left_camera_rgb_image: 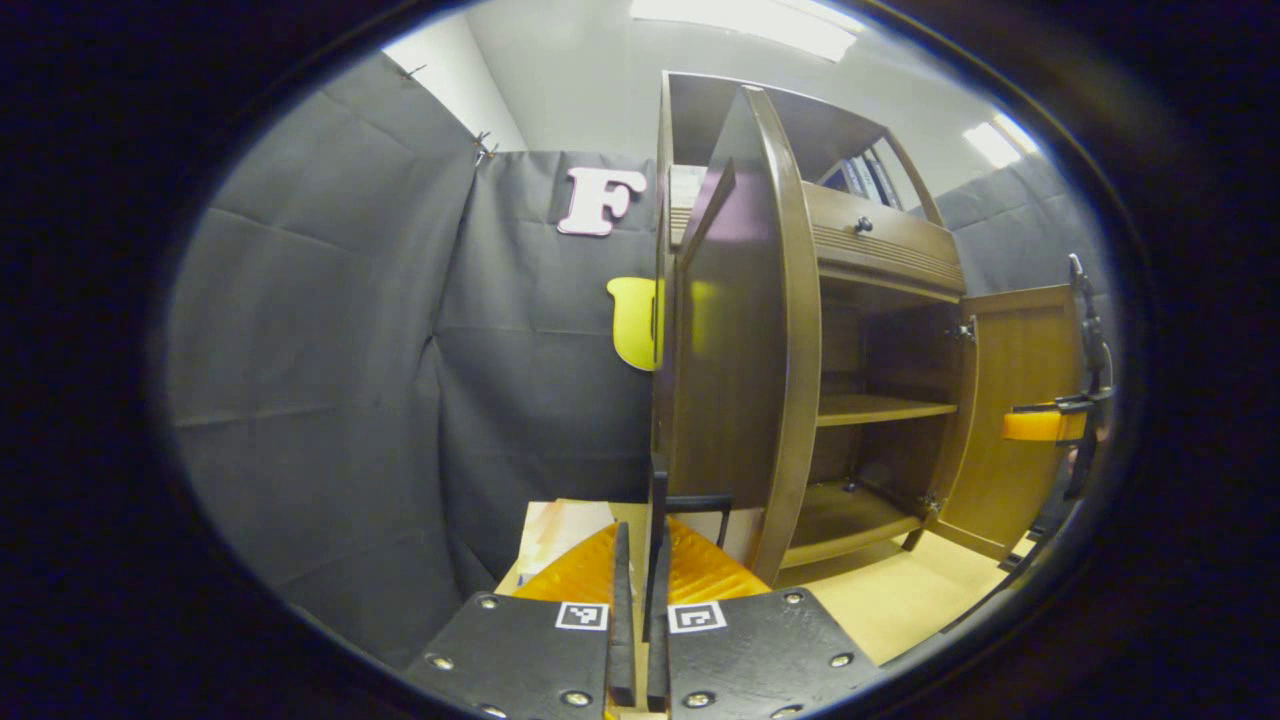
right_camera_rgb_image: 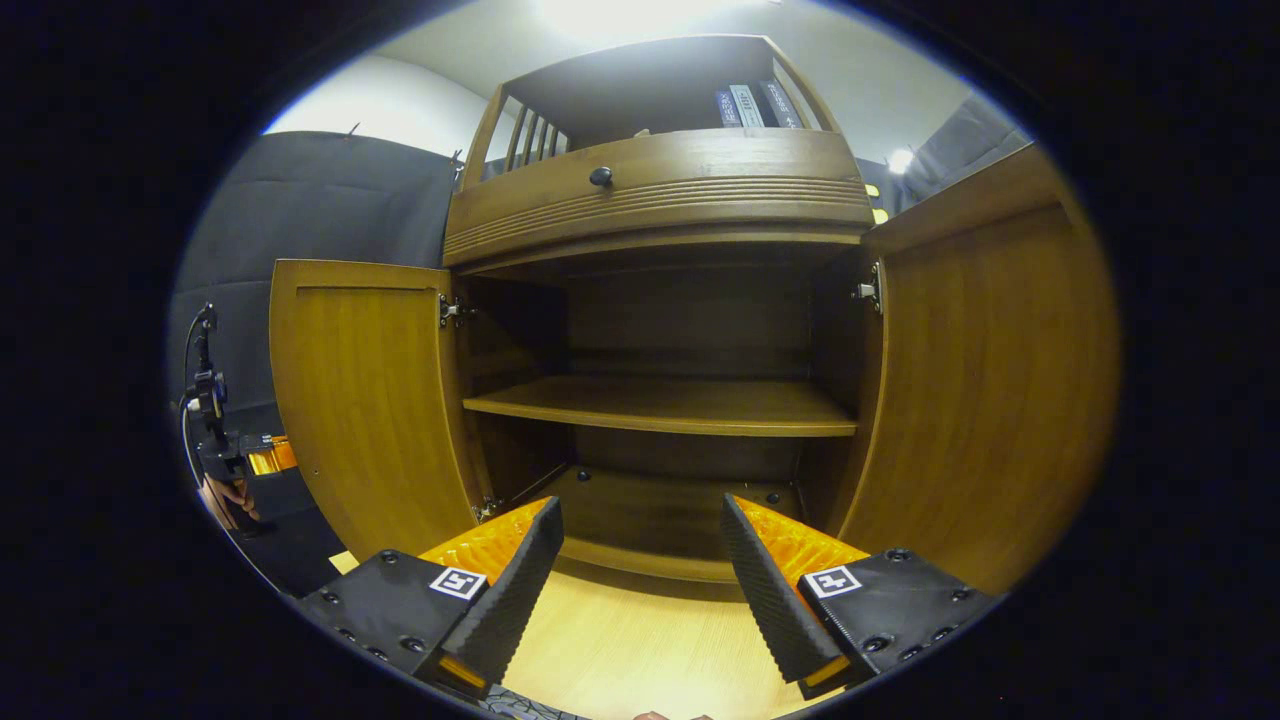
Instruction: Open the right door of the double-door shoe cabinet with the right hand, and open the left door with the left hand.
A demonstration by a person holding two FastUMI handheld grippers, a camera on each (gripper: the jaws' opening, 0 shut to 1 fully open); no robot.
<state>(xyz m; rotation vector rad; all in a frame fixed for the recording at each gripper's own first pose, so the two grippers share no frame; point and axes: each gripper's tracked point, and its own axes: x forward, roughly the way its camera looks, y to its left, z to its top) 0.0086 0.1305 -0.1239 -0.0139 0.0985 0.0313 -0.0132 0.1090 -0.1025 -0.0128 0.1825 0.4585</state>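
The brown shoe cabinet (right_camera_rgb_image: pixel 660 190) stands with both doors swung out. In the left gripper view the left door (left_camera_rgb_image: pixel 730 330) is seen nearly edge-on, and my left gripper (left_camera_rgb_image: pixel 640 545) is shut on its thin black handle (left_camera_rgb_image: pixel 657 480). The right door (left_camera_rgb_image: pixel 1010 400) stands open beyond it, with the right gripper (left_camera_rgb_image: pixel 1045 425) by its outer edge. In the right gripper view my right gripper (right_camera_rgb_image: pixel 640 520) is open and holds nothing, facing the cabinet's inside between the left door (right_camera_rgb_image: pixel 360 400) and the right door (right_camera_rgb_image: pixel 990 380). The left gripper (right_camera_rgb_image: pixel 262 455) and a hand show past the left door.
Inside are a middle shelf (right_camera_rgb_image: pixel 670 405) and a bottom board (right_camera_rgb_image: pixel 650 510). Above the doors is a drawer with a dark knob (right_camera_rgb_image: pixel 600 177), and books (right_camera_rgb_image: pixel 745 105) stand on the top shelf. The cabinet rests on a light wooden floor board (right_camera_rgb_image: pixel 620 640). Black cloth walls surround it.
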